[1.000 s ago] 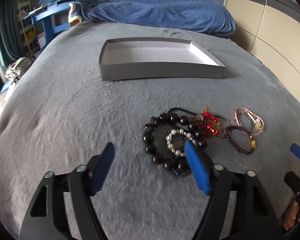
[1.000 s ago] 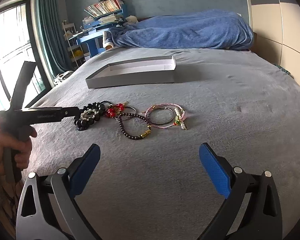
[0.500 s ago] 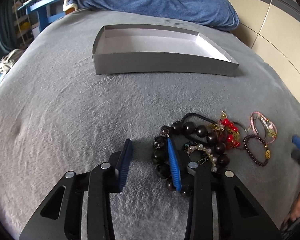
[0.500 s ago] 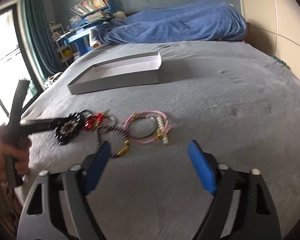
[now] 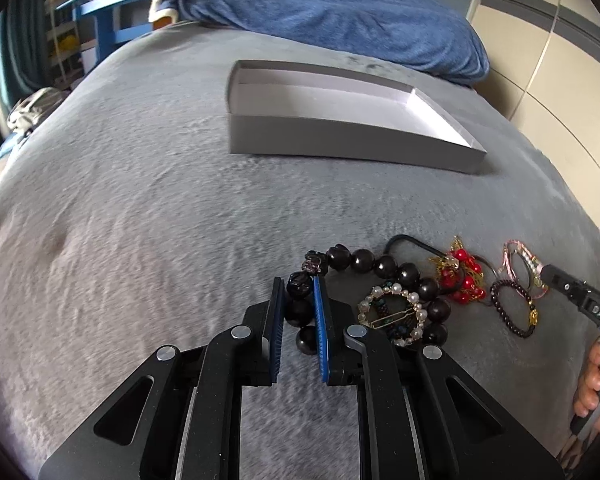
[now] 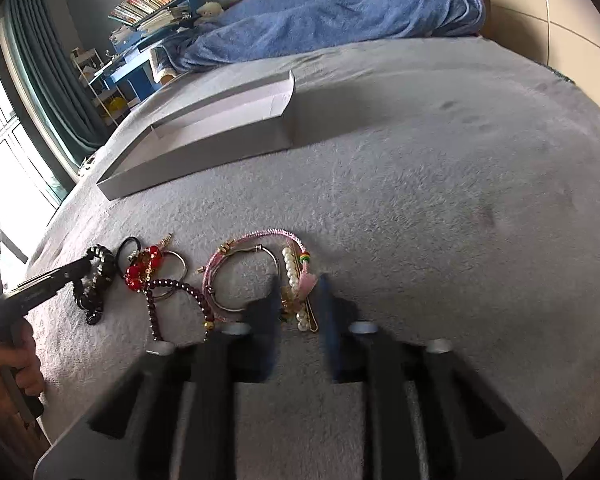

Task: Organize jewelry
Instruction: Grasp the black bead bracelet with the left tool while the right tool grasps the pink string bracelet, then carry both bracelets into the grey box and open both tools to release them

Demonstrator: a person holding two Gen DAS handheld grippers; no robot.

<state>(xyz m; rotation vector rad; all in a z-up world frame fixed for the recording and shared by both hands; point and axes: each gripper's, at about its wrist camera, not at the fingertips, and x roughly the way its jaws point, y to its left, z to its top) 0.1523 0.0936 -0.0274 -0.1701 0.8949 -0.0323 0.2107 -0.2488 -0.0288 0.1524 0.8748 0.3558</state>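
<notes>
Several pieces of jewelry lie in a row on the grey bed cover. My left gripper (image 5: 299,300) is shut on the big black bead bracelet (image 5: 384,266), its pads clamping beads at the bracelet's left side. A pearl ring brooch (image 5: 392,314) lies inside the bracelet. A red bead piece (image 5: 462,276), a dark bead bracelet (image 6: 172,300) and pink cord bracelets (image 6: 240,276) lie to the right. My right gripper (image 6: 298,300) is blurred, its fingers nearly closed around a pearl and pink charm strand (image 6: 296,284). An empty grey box lid (image 5: 340,140) lies further back.
A blue blanket (image 5: 332,16) is heaped at the head of the bed. A blue desk (image 5: 108,20) with books stands beyond the bed's left side. A beige wall panel (image 5: 560,80) runs along the right.
Both grippers moved down onto the jewelry and closed. The left went from wide open to clamped on the black bead bracelet; the right narrowed around the pearl strand.
</notes>
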